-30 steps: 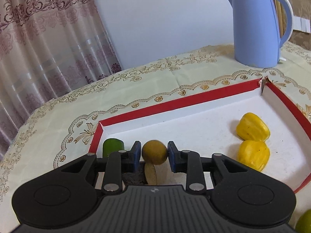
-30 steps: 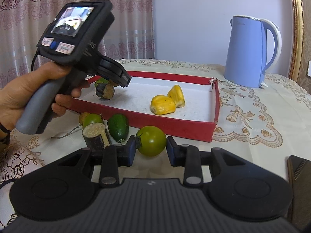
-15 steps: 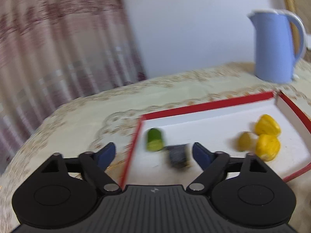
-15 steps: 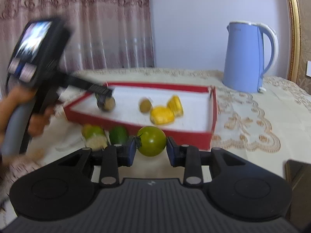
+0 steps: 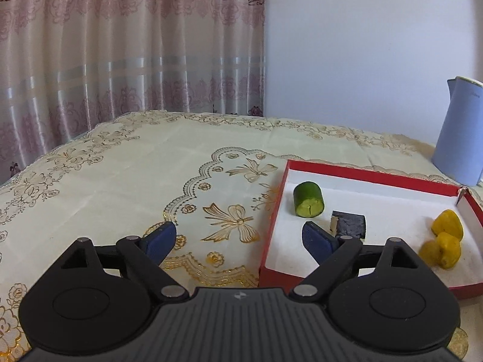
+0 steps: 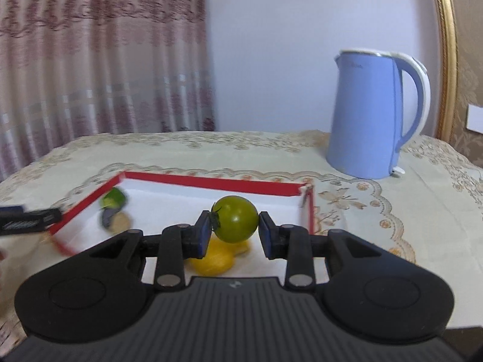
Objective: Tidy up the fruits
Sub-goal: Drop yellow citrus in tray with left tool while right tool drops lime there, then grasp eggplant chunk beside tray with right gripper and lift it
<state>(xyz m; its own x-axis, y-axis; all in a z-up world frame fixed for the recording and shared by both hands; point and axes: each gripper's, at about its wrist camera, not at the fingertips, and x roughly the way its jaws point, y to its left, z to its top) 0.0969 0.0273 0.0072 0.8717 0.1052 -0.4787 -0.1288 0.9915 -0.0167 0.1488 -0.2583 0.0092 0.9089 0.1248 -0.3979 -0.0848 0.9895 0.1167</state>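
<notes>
A red box with a white floor lies on the tablecloth. In it are a cut green piece, a dark cut piece, two yellow fruits and a small brownish fruit. My left gripper is open and empty, above the box's left front corner. My right gripper is shut on a green tomato and holds it above the box, over the yellow fruits. The left gripper's tip shows at the left edge.
A blue electric kettle stands behind the box's far right corner; it also shows in the left wrist view. Pink curtains hang behind the table. A gold frame stands at the right.
My left gripper let go of the brownish fruit, opened and pulled back to the left. My right gripper lifted the green tomato off the table and carried it over the box.
</notes>
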